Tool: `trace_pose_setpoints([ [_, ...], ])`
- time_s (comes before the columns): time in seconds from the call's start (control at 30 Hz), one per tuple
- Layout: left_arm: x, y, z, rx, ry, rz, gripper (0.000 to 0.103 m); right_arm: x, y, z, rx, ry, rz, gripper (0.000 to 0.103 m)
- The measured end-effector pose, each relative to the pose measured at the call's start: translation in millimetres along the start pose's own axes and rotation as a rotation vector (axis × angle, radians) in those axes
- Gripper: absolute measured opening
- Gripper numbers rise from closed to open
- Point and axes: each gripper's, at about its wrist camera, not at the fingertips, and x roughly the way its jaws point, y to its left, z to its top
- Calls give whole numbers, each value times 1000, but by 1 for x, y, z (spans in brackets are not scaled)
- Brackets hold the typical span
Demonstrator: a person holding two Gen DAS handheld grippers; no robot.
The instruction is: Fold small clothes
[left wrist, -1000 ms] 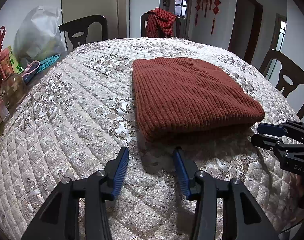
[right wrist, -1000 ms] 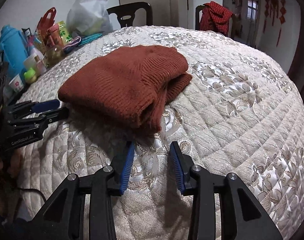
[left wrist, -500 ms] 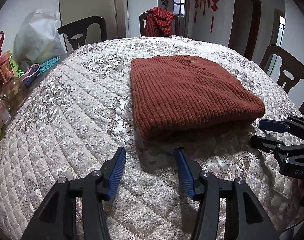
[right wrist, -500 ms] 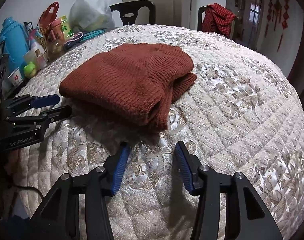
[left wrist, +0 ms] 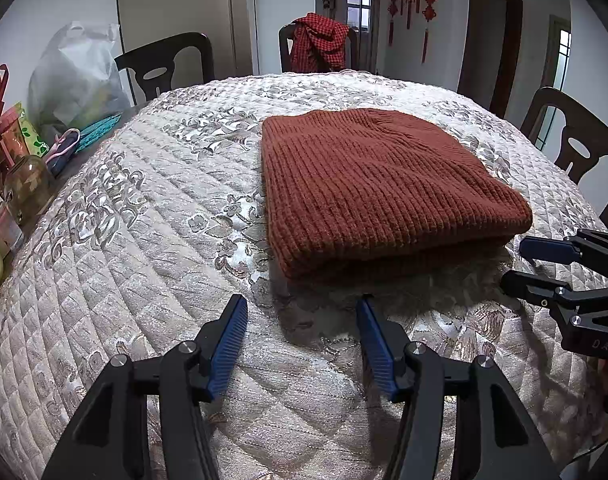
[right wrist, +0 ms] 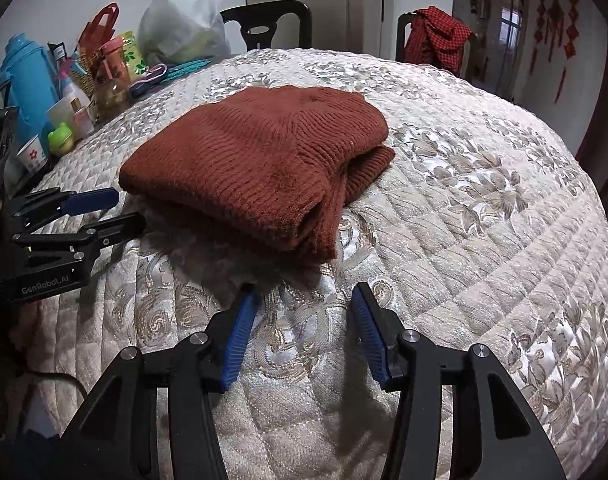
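While both hand-held grippers gape empty, only the right view shows sweater layers.

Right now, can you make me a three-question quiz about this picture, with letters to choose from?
1. Where is the sweater?
A. on a chair
B. on the table
C. in the plastic bag

2. What colour is the sweater?
A. rust red
B. blue
C. green

3. What is the left gripper holding?
A. the sweater
B. a jar
C. nothing

Answers:
1. B, it lies folded on the quilted table cover.
2. A, its knit is rust red all over.
3. C, its jaws are opening, with only bare cover between them, short of the sweater's near edge.
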Motion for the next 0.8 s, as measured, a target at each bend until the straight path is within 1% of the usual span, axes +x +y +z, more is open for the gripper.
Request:
trace_pose_setpoints([
  [0.8, 1, 1, 0, -1, 0, -2, 61, -1, 0, 0, 11, -3, 17, 52],
])
